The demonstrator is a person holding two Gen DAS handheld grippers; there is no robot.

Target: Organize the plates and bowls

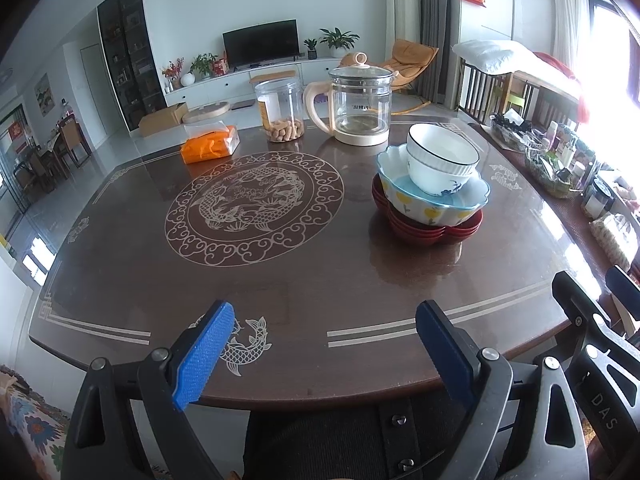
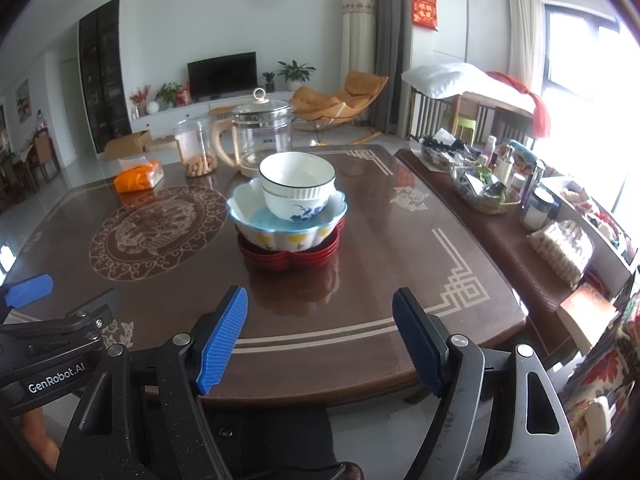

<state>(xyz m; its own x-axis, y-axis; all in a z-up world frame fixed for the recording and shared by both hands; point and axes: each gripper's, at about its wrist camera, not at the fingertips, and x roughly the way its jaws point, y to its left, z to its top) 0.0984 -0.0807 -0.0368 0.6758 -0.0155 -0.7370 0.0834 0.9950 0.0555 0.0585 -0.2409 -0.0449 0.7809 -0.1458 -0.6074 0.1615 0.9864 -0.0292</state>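
A white bowl (image 1: 442, 158) is seen nested in a scalloped blue-lined bowl (image 1: 434, 196), stacked on red plates (image 1: 426, 226) on the dark table (image 1: 300, 280). The left gripper (image 1: 324, 354) is held wide apart and empty near the table's front edge. A glass kettle (image 1: 358, 104), a clear jar (image 1: 280, 110) and an orange tissue pack (image 1: 210, 145) are set at the far side.

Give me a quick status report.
Left hand-held gripper open, empty. Right hand-held gripper open, empty. Bowls stacked on red plates. Path clear.

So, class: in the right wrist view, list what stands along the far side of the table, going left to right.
Orange tissue pack → clear jar of snacks → glass kettle → stack of bowls on red plates, which stands nearer the camera than the rest.
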